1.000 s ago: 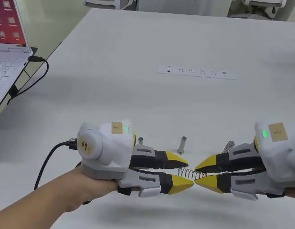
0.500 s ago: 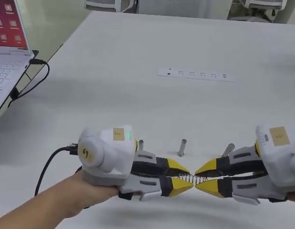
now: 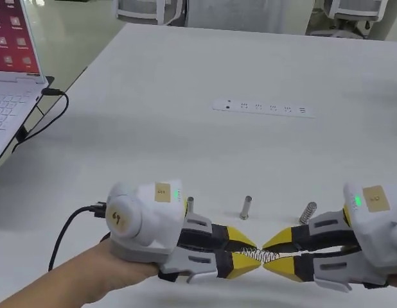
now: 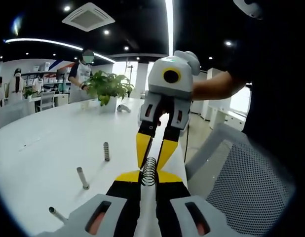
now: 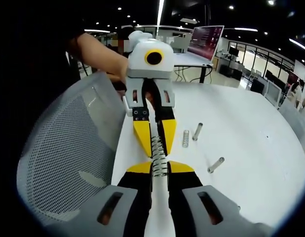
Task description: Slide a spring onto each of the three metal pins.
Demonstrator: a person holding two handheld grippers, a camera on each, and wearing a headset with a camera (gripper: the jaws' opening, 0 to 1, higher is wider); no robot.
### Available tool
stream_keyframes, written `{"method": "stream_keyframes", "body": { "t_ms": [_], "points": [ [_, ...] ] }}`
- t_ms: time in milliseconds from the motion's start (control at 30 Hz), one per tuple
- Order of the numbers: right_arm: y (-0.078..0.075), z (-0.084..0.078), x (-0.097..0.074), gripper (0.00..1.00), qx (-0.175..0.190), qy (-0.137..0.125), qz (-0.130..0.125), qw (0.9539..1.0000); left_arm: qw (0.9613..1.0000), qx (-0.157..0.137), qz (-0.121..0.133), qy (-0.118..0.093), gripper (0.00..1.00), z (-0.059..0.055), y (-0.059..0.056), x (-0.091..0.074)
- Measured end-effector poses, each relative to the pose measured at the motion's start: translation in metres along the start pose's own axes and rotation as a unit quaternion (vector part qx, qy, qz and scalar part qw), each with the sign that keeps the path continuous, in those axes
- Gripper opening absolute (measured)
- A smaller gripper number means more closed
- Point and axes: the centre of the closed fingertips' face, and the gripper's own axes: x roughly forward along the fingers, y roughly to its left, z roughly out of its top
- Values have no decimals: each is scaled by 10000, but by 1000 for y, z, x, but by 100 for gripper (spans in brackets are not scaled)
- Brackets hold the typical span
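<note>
You are holding the spring [image 3: 260,256] tip to tip: the left gripper [image 3: 253,252] and right gripper [image 3: 268,255] fingers are each clamping one end, over the surface [image 3: 173,135], just nearer than the middle pin [image 3: 247,207].

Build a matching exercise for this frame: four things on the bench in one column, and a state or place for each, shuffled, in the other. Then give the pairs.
Things:
1. middle pin
2. right pin
3. loose spring
4. power strip

States:
a. gripped at its ends by the left tongs and right tongs
b. lies flat, far behind the rest
c. bare
d. carries the fitted spring

Pairs: 1-c; 2-d; 3-a; 4-b
</note>
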Motion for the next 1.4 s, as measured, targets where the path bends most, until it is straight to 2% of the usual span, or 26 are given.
{"method": "stream_keyframes", "body": {
  "t_ms": [200,367,633,900,1200,1400],
  "points": [
    [-3,1,-3,10,47,-88,-45,9999,10000,-8,14,-24,2,4,1,-1],
    [-4,-7,-7,9,-47,59,-90,9999,10000,-20,29,-34,2,5,3,-1],
    [-3,-4,-8,8,33,-81,-85,9999,9999,-101,11,-26,2,2,3,-3],
    [-2,4,-11,8,-234,2,-81,9997,9999,-113,-5,13,2,-2,2,-3],
    [-1,18,-12,8,-164,-173,-72,9997,9999,-53,57,126,2,-8,5,-5],
    [3,33,-12,8,-75,-447,-37,9990,9998,-5,51,196,2,-12,3,-4]
  ]
}}
